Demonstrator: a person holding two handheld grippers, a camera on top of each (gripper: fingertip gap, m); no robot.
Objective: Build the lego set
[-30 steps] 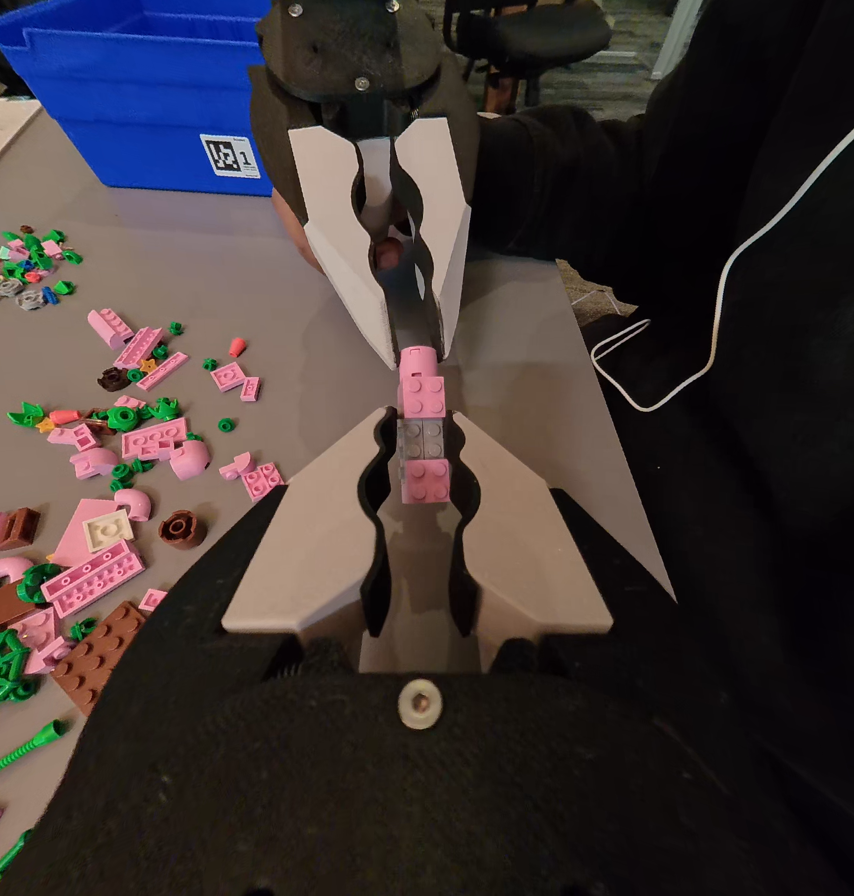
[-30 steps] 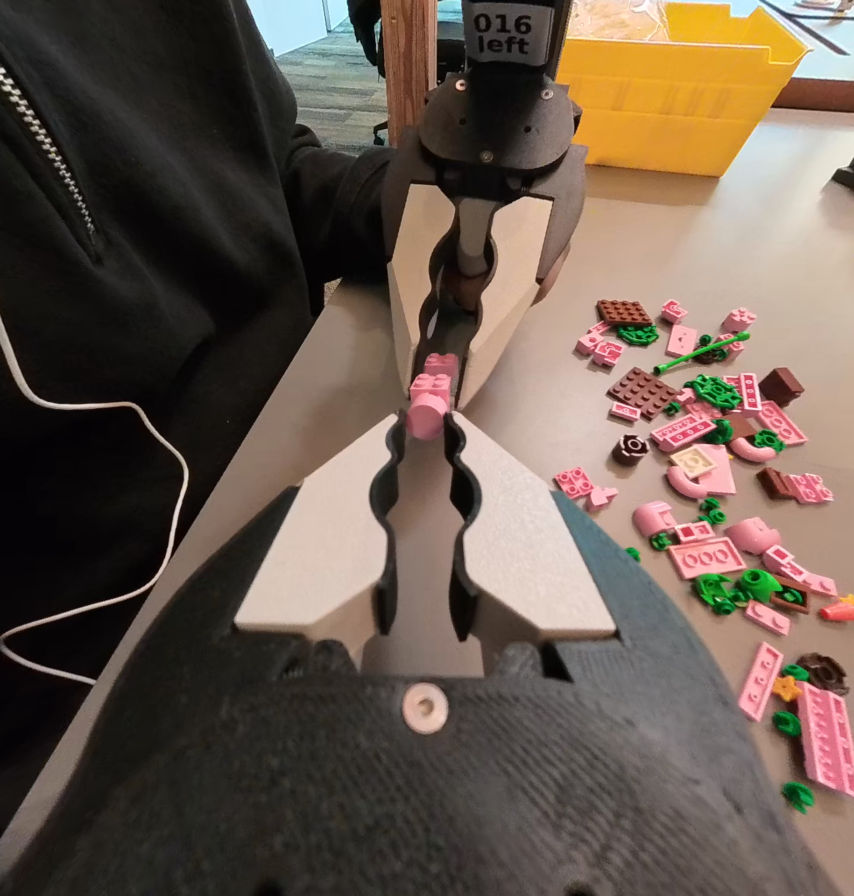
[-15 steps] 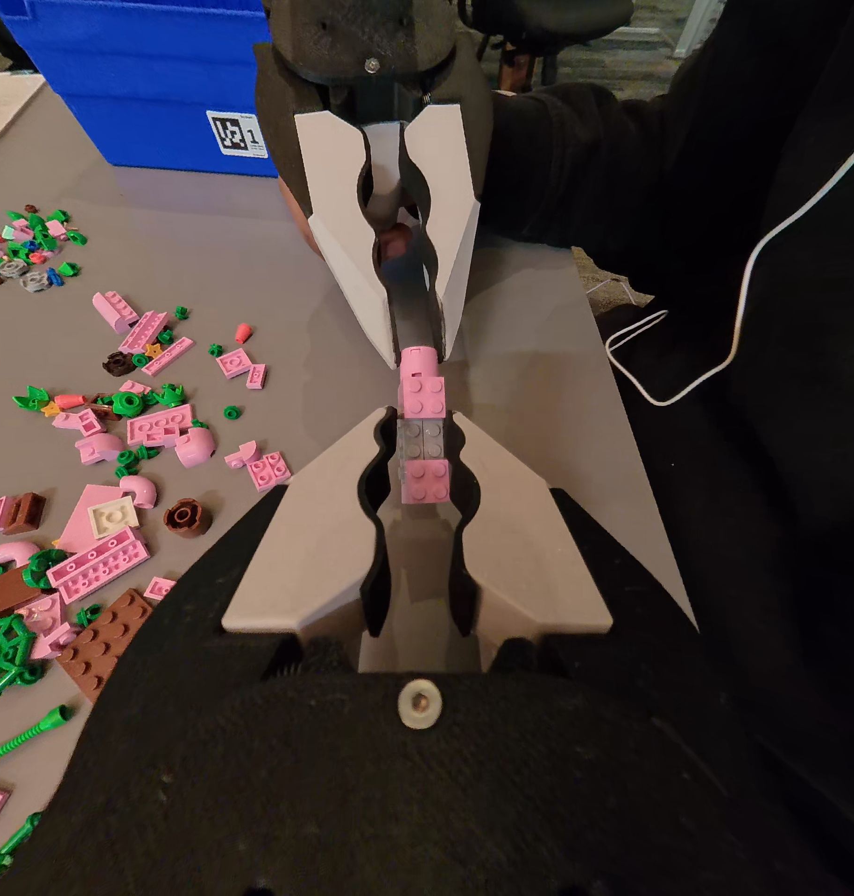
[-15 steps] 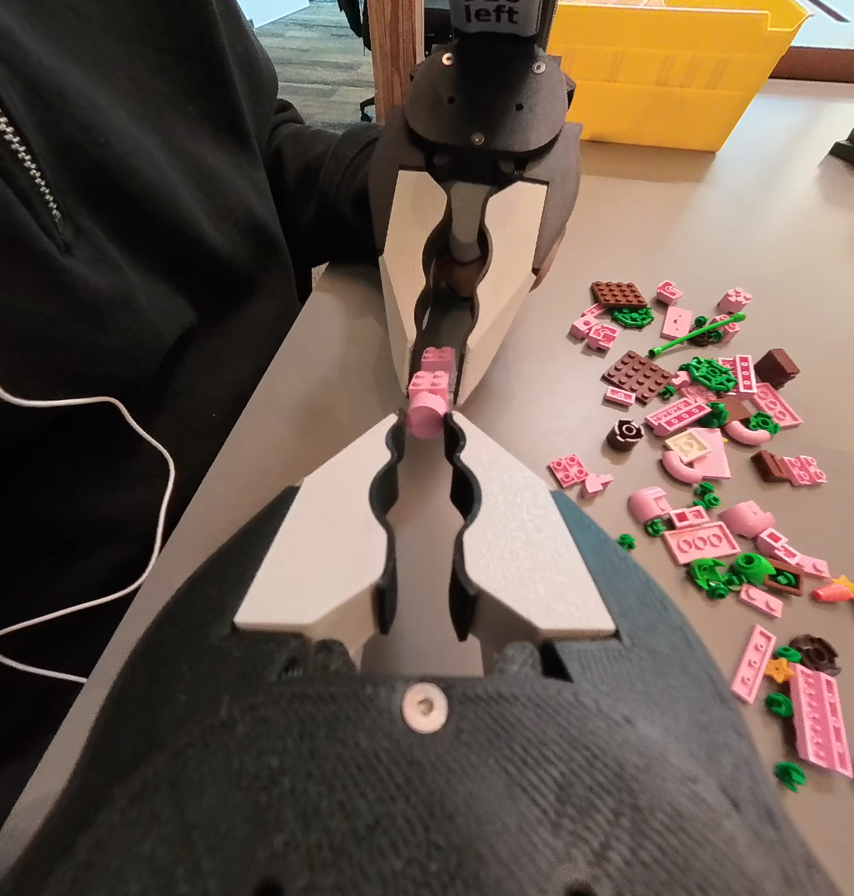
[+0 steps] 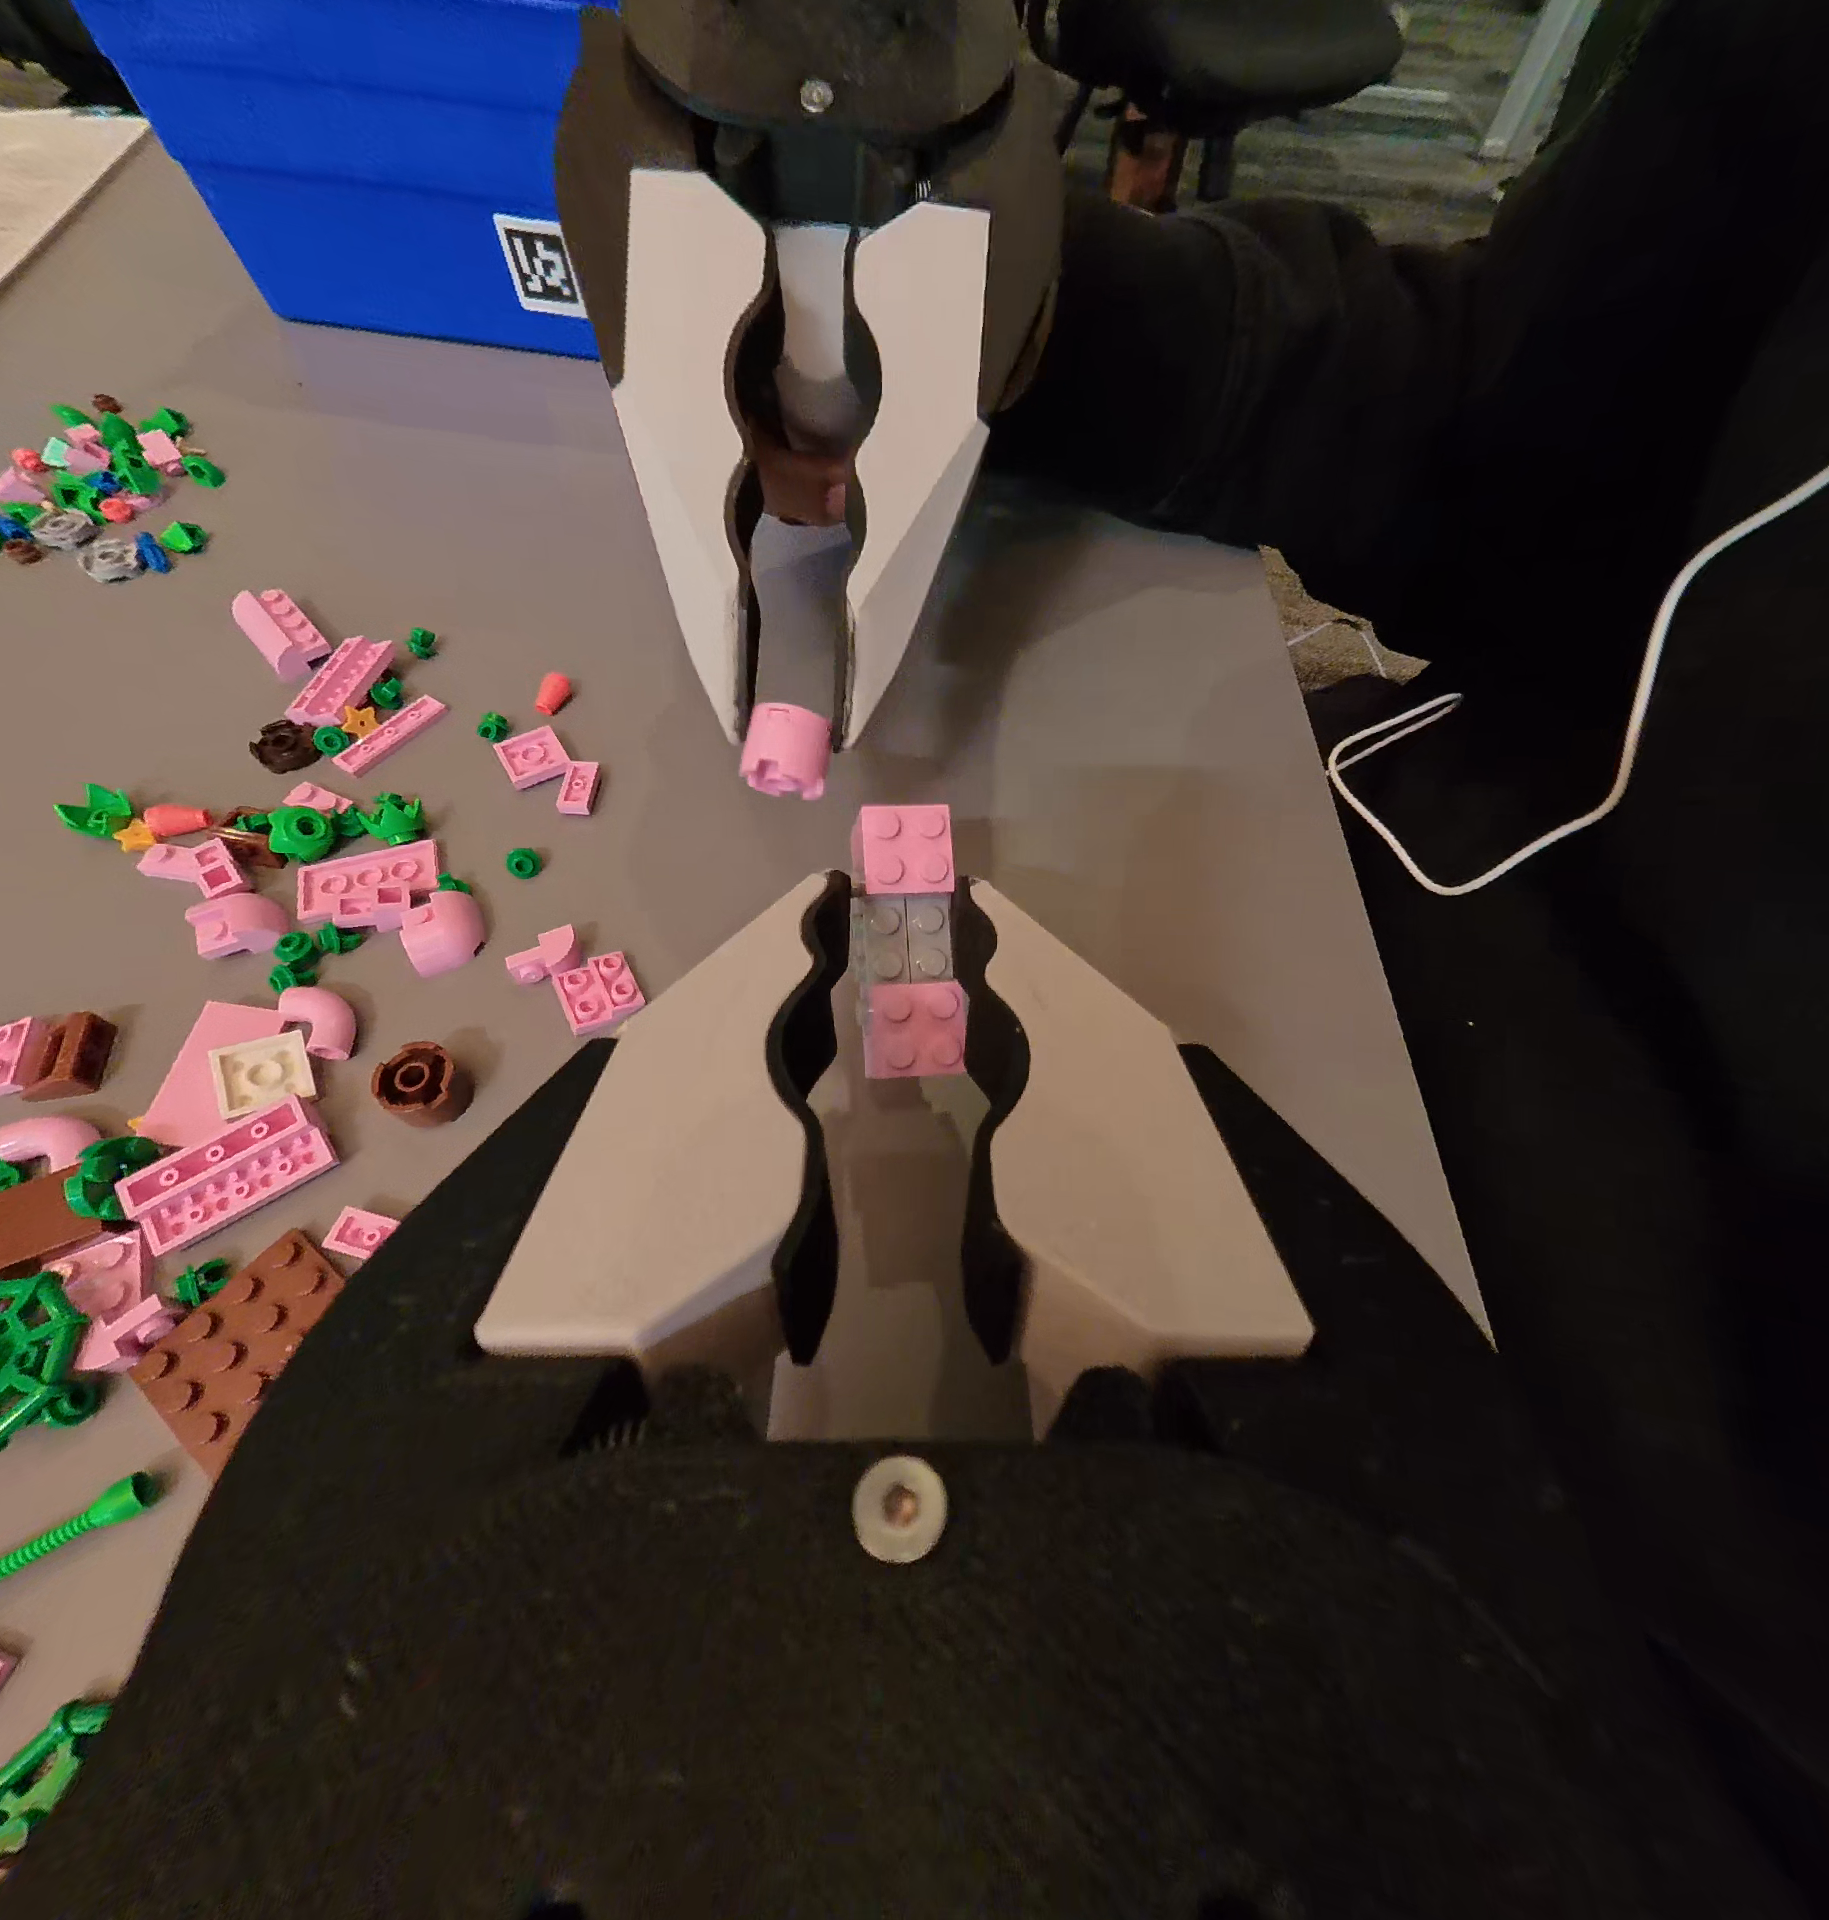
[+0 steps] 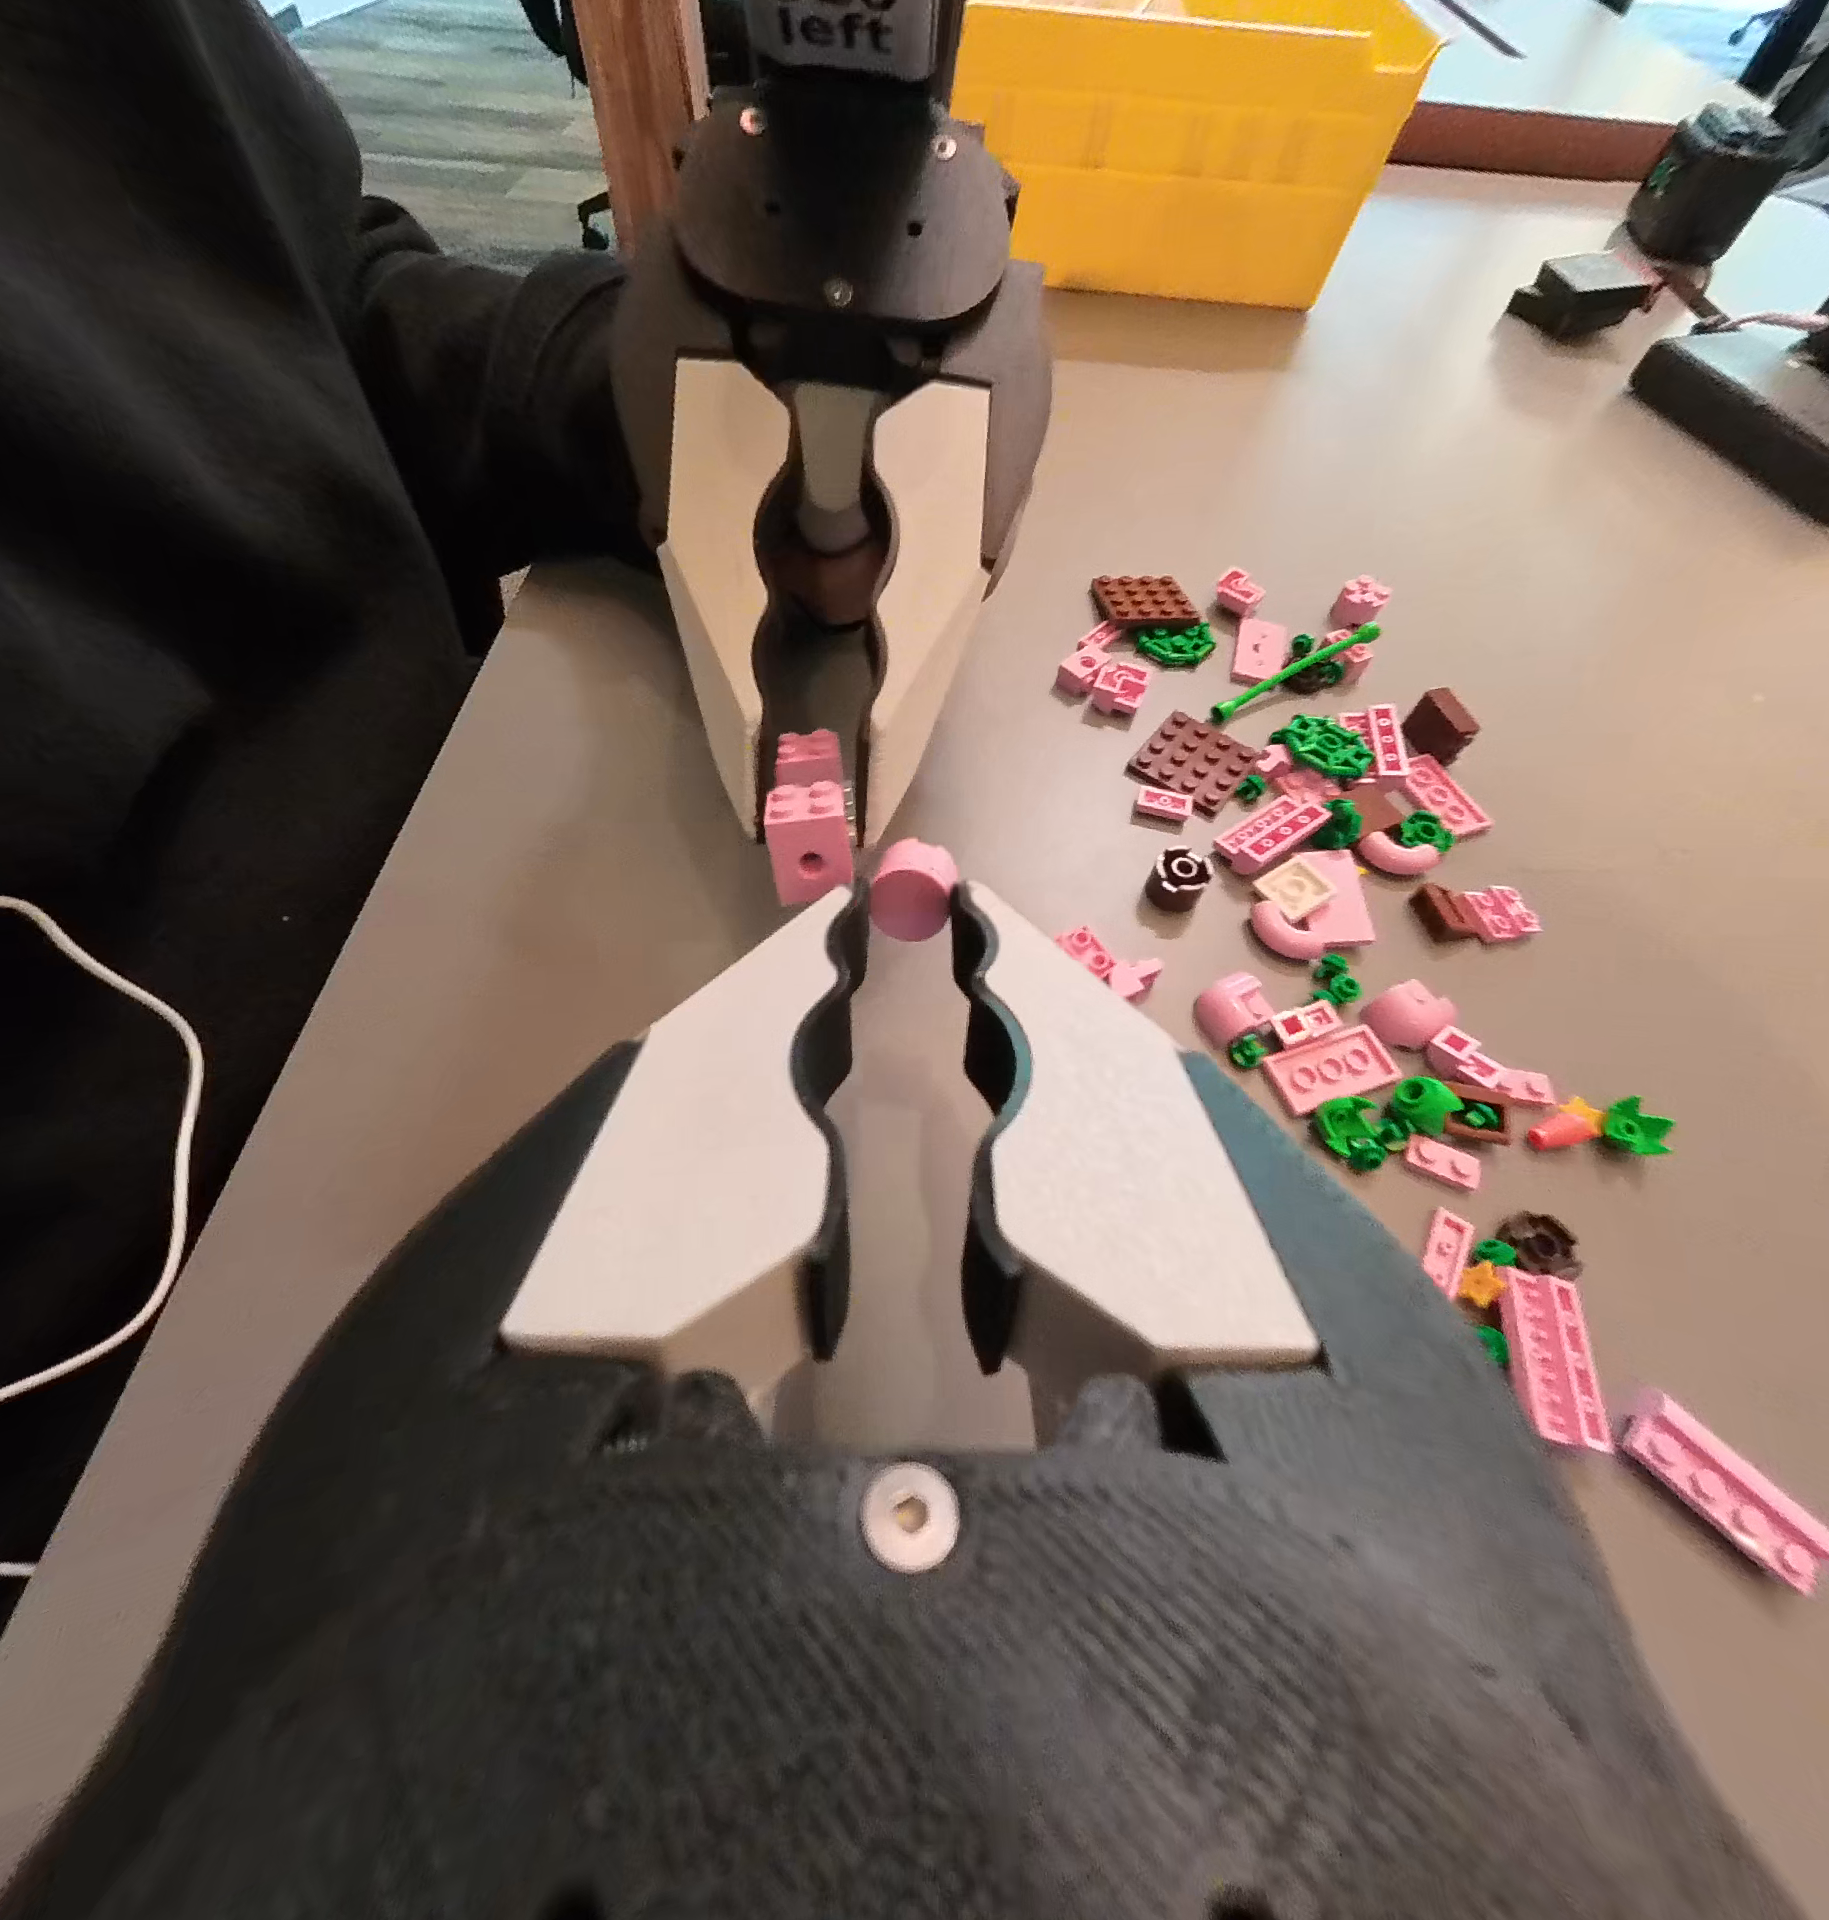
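Pink round brick (image 5: 782,751), small, light and hard, is pinched by the right gripper (image 6: 908,906); the stack (image 5: 908,940) is clamped by the left gripper (image 5: 905,935) mid-frame.

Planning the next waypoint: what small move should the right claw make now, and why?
Probably shift the right claw sideways to line the pink round piece up with the pink-and-grey brick stack held in the left claw, then push in. Round piece and stack are apart and offset.
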